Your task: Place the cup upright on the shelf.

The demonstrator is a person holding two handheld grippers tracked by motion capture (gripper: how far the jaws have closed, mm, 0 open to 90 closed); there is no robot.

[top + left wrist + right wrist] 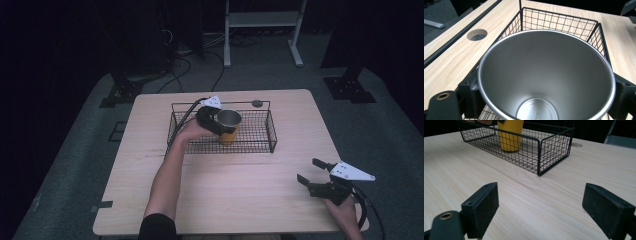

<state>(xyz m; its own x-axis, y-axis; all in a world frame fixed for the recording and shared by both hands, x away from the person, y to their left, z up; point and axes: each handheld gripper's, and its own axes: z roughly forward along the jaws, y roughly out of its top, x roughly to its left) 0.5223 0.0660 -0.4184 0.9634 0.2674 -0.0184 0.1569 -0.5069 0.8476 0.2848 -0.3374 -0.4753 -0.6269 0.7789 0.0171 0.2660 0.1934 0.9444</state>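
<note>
We hold steel cup point(228, 118) pinched in left tongs point(220, 124), upright, directly above yellow cup point(227, 136) in wire basket point(270, 131); axes aligned vertical. Right tongs point(312, 172) spread, idle over desk point(240, 190), well apart.

Steel cup point(544, 75) clamped between left gripper's fingers point(470, 96), one pad each side of rim. Plain brushed metal, tapered, mouth open upward, inside bare. Sits upright, nested atop yellow cup point(510, 135). Yellow cup directly beneath fingers, standing upright on mesh floor of wire basket point(260, 131).
</note>
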